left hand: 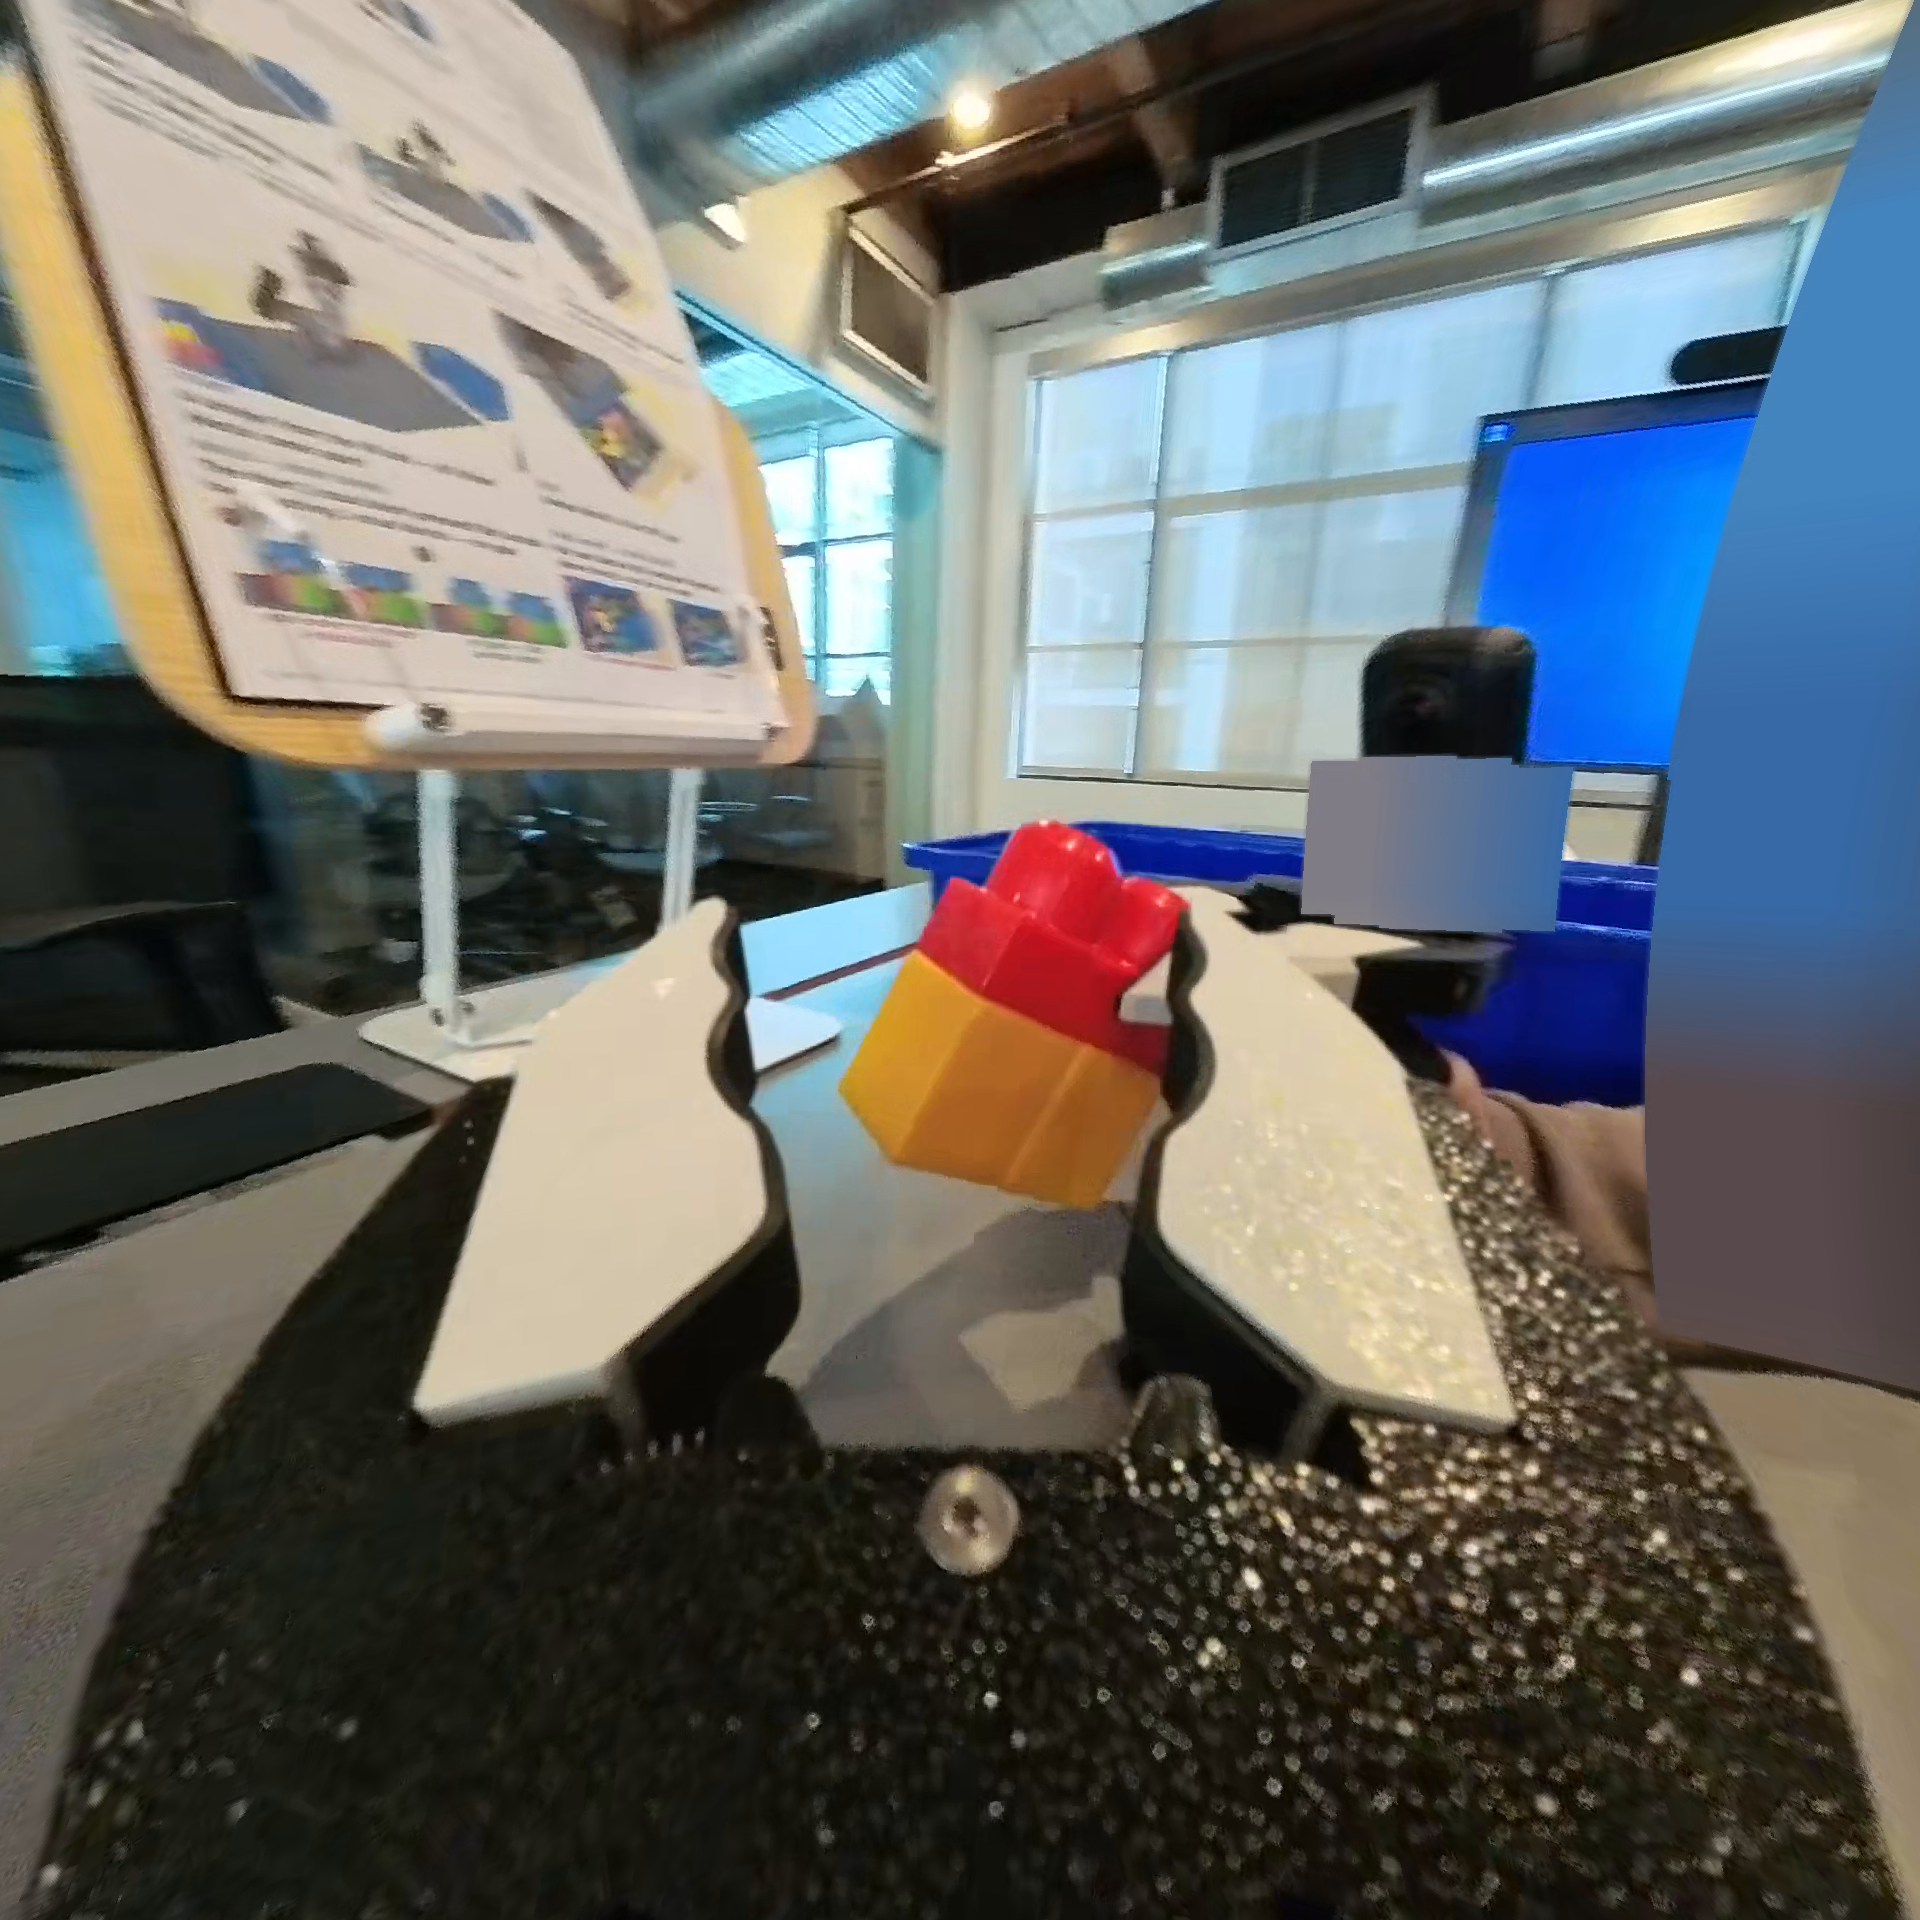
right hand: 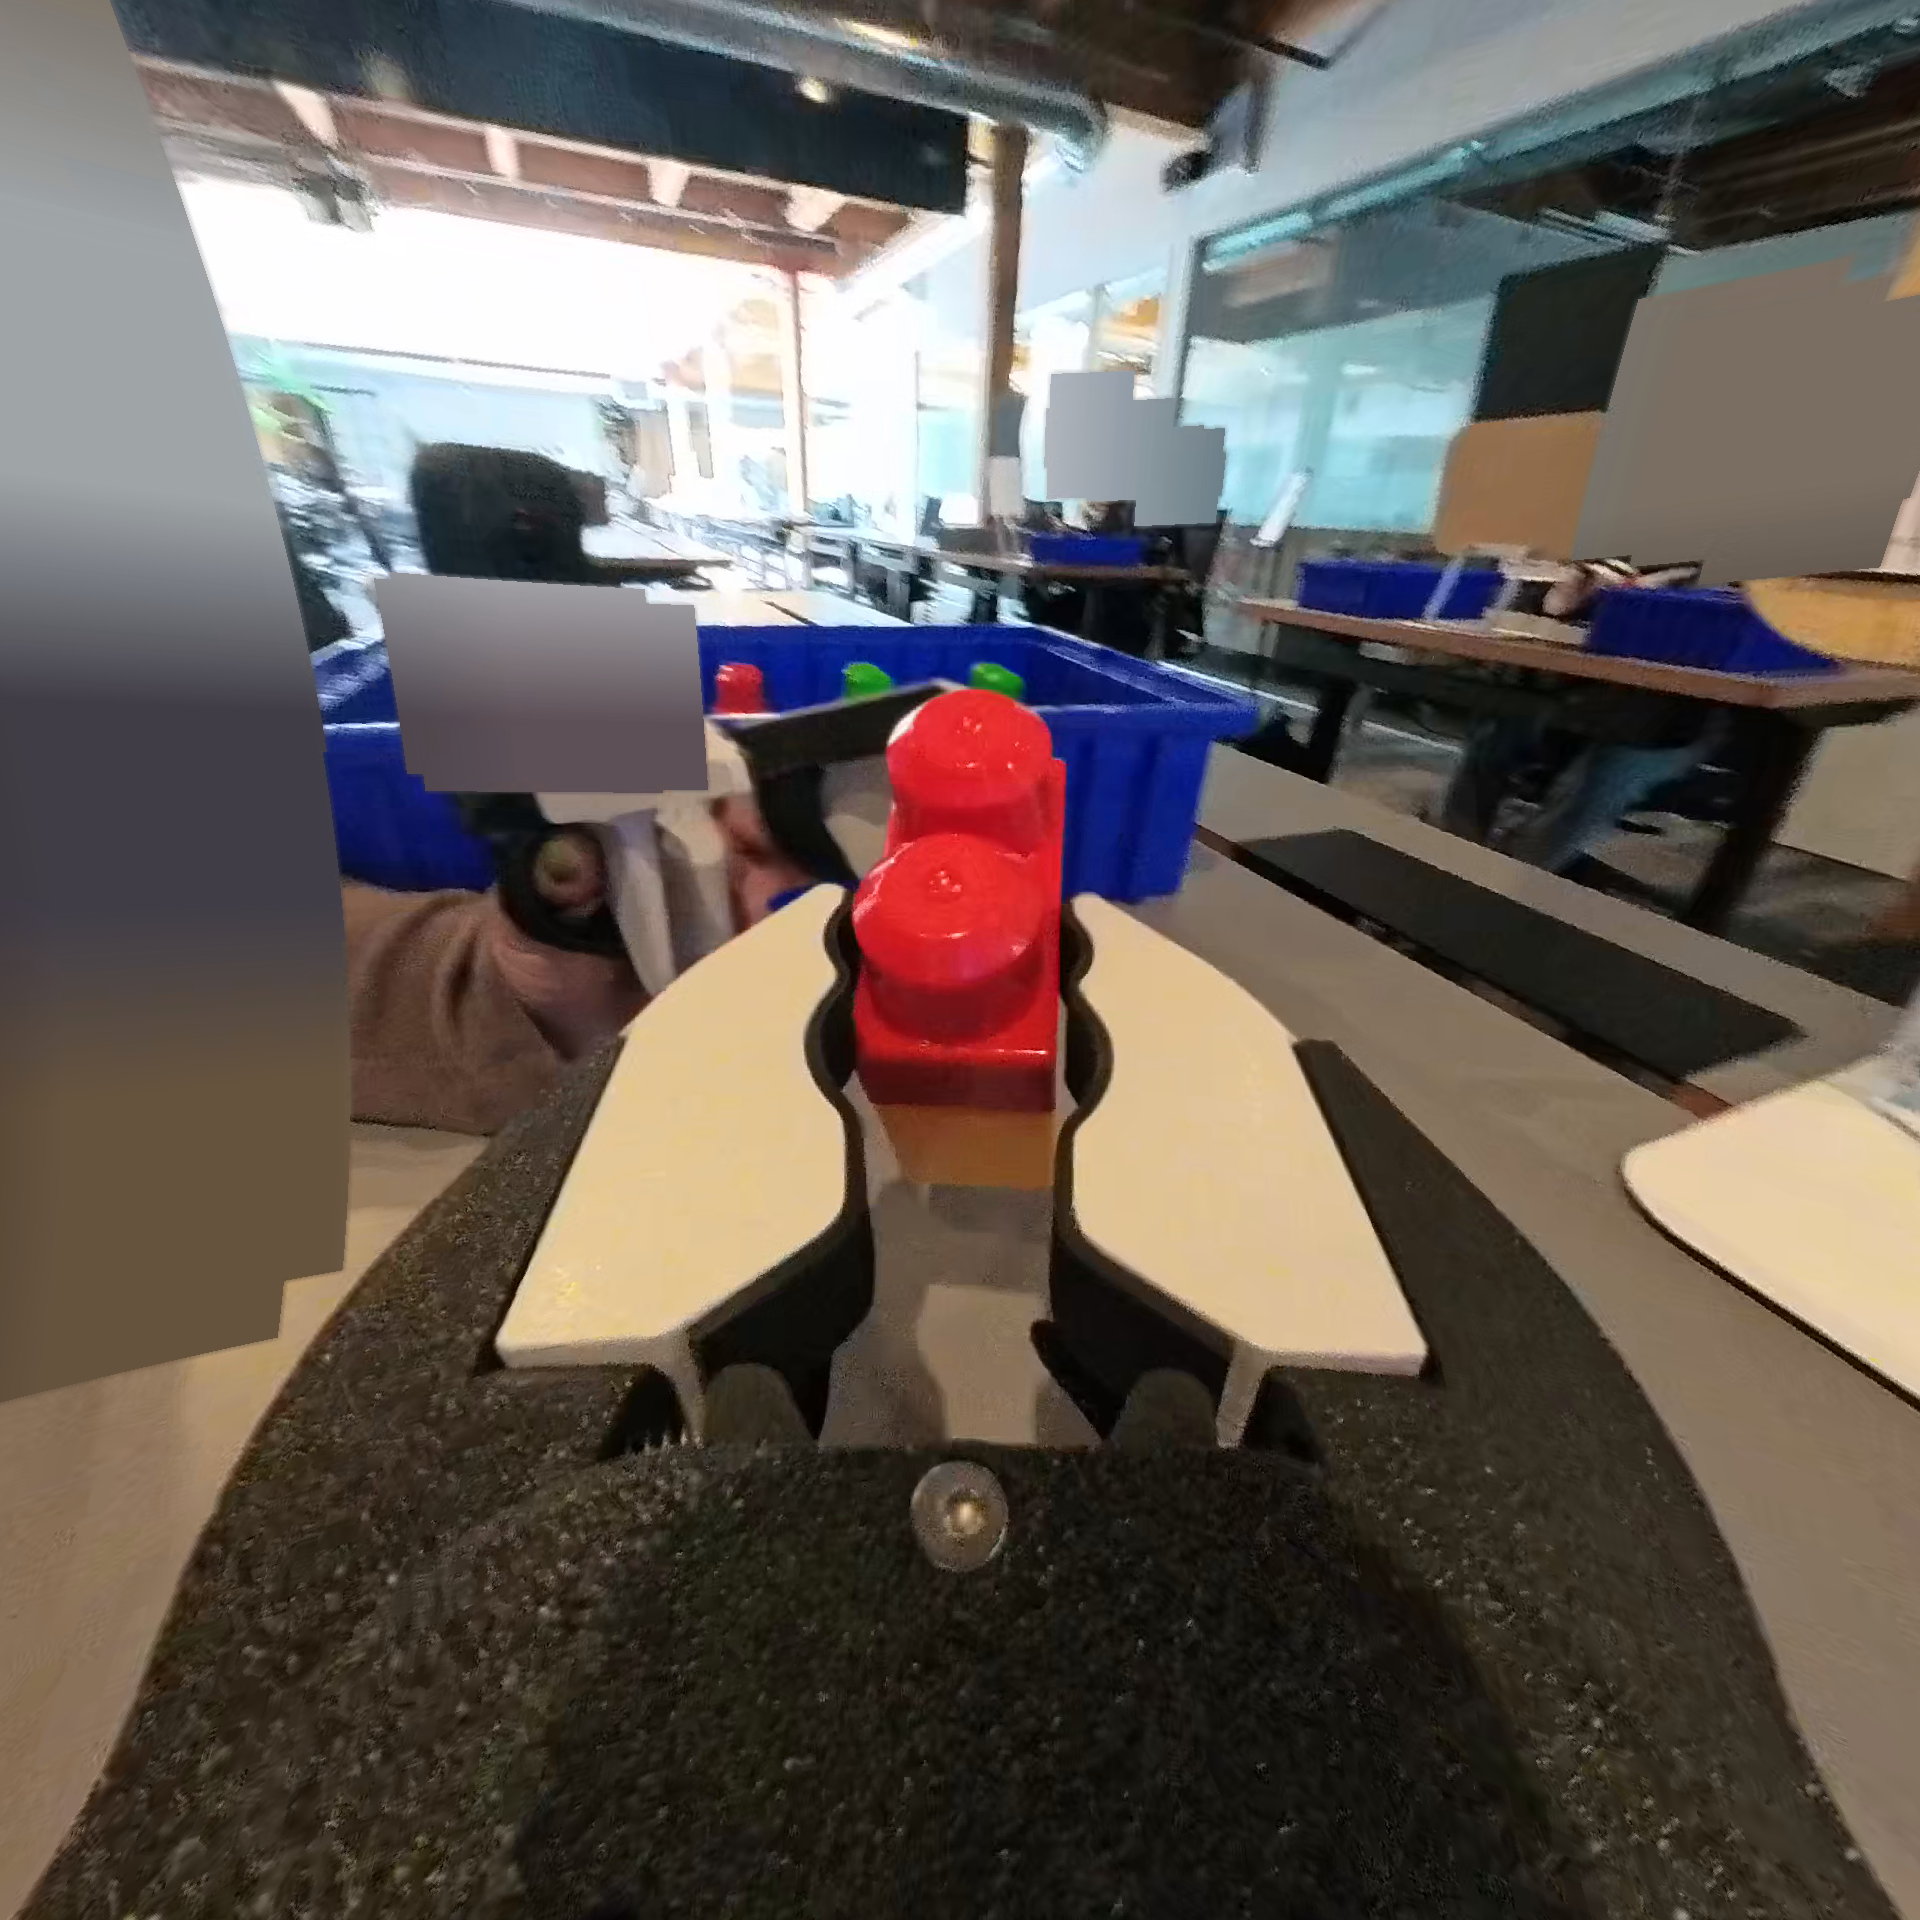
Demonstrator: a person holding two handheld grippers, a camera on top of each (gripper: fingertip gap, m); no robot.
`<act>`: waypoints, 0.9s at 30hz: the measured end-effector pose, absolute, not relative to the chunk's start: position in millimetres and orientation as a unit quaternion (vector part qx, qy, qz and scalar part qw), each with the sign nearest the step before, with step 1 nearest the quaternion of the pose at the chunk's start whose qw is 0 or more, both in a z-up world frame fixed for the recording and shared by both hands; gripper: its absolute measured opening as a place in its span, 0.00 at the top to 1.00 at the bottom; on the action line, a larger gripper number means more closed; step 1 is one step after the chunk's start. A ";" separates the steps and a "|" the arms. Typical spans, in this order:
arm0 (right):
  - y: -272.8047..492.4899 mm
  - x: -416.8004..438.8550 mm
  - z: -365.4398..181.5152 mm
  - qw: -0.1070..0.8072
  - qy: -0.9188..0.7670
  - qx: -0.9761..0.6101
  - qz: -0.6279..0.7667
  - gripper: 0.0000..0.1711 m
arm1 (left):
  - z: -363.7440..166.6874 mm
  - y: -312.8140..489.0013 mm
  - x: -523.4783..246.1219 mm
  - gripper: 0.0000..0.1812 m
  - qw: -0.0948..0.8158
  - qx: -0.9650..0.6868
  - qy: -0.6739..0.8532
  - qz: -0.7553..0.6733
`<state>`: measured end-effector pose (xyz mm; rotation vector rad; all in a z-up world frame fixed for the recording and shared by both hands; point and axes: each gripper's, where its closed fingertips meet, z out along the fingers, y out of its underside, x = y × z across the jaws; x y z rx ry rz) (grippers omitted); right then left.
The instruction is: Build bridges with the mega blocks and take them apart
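- Right gripper [right hand: 961, 997] has the red block [right hand: 961, 914] clamped between its fingers in the middle of the right wrist view, fingers drawn in narrow, pads pressed on both long sides.
- The red block's long axis runs straight along the fingers, its two studs lined up one behind the other, pointing up and slightly toward the camera.
- Under it, the orange block [right hand: 977, 1143] looks plugged onto the red one and sticks out below the fingers; nothing grips it.
- From the left wrist view, the pair floats tilted above the grey table [left hand: 904, 1340], centre of frame: red block [left hand: 1049, 925] on top, orange block [left hand: 997, 1091] below.
- Left gripper [left hand: 956, 997] is wide open and holds nothing; the stack sits in its gap, hard against the finger on the right side of the frame, well clear of the other.
- That's the relation that matters: the orange block lies right between the left fingers, so I judge the left closes on it and the two pull apart.
- Left gripper is held level, aimed across the table, crosswise to the right one.
- Blue bin [right hand: 1122, 769] waits behind, with red and green blocks peeking over its rim.
- Instruction sheet on a stand [left hand: 416, 364] fills the upper left of the left view.
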<state>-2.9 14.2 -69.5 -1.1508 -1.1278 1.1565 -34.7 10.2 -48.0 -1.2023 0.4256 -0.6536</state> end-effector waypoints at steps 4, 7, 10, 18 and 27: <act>-6.5 -1.7 -62.6 0.500 -0.486 -0.446 0.561 0.79 | -54.2 2.2 -19.8 0.59 0.705 -0.560 0.225 -0.372; -10.8 3.0 -54.4 0.470 -0.463 -0.433 0.614 0.79 | -56.2 -7.6 -10.3 0.64 0.675 -0.555 0.250 -0.417; -12.8 7.6 -49.0 0.445 -0.449 -0.423 0.649 0.79 | -61.5 -12.1 -1.6 0.66 0.655 -0.561 0.275 -0.426; -10.8 8.7 -51.1 0.422 -0.434 -0.415 0.679 0.79 | -71.4 -12.1 4.1 0.80 0.622 -0.587 0.286 -0.432; -10.3 1.7 -62.7 0.428 -0.457 -0.430 0.651 0.77 | -73.2 -9.8 3.8 0.80 0.624 -0.595 0.285 -0.419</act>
